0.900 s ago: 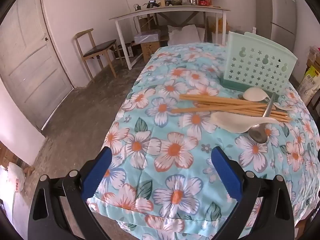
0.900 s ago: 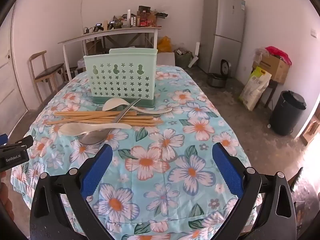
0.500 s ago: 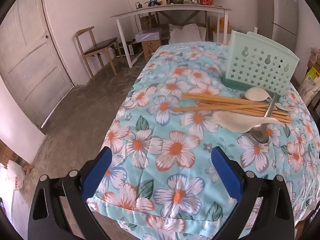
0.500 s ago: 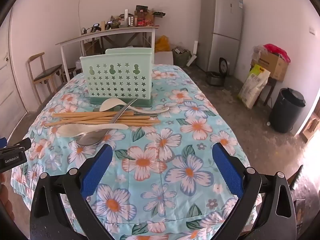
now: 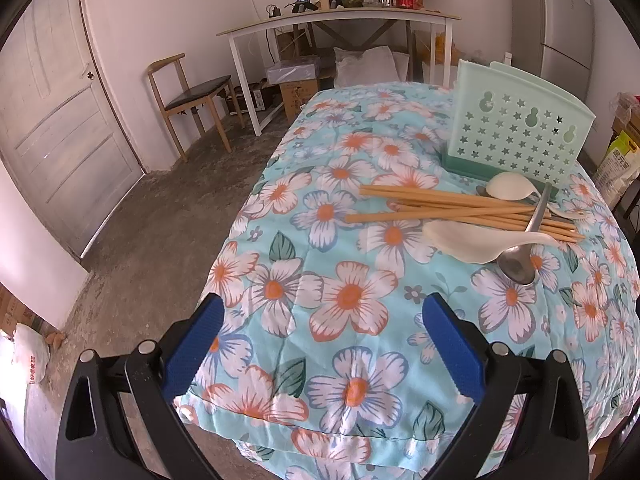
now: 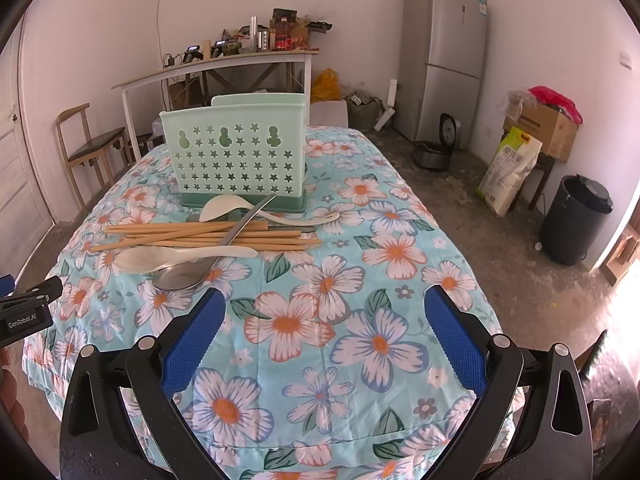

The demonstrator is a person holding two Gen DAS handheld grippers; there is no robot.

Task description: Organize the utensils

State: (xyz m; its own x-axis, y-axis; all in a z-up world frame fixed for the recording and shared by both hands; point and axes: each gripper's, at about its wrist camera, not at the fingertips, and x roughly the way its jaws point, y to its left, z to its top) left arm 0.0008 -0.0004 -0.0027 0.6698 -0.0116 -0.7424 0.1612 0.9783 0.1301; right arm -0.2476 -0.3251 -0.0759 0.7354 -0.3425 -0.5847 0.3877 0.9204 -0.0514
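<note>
1. Since the earlier frames, both views have been shifted slightly: in the right wrist view the utensil holder and the utensil pile appear a little lower and nearer, and in the left wrist view the pile sits a little lower. No utensil has been displaced.
2. The worktop is covered by a turquoise cloth printed with white and orange flowers.
3. The utensil holder, pale green plastic with star and gourd cut-outs, is stood upright on a darker green base near the far end of the worktop.
4. The left tool is held above the near left corner of the worktop. Its blue pads are set wide apart, with nothing between them.
5. The right tool is held above the near edge of the worktop. Its pads are likewise wide apart and empty.
6. The wooden chopsticks are laid in a loose bundle just in front of the holder, lengthwise across the worktop.
7. A metal spoon is laid diagonally over the chopsticks, bowl toward the tools.
8. A white spoon is laid beside the metal spoon, touching it.
9. A second white spoon is rested against the holder's base.
</note>
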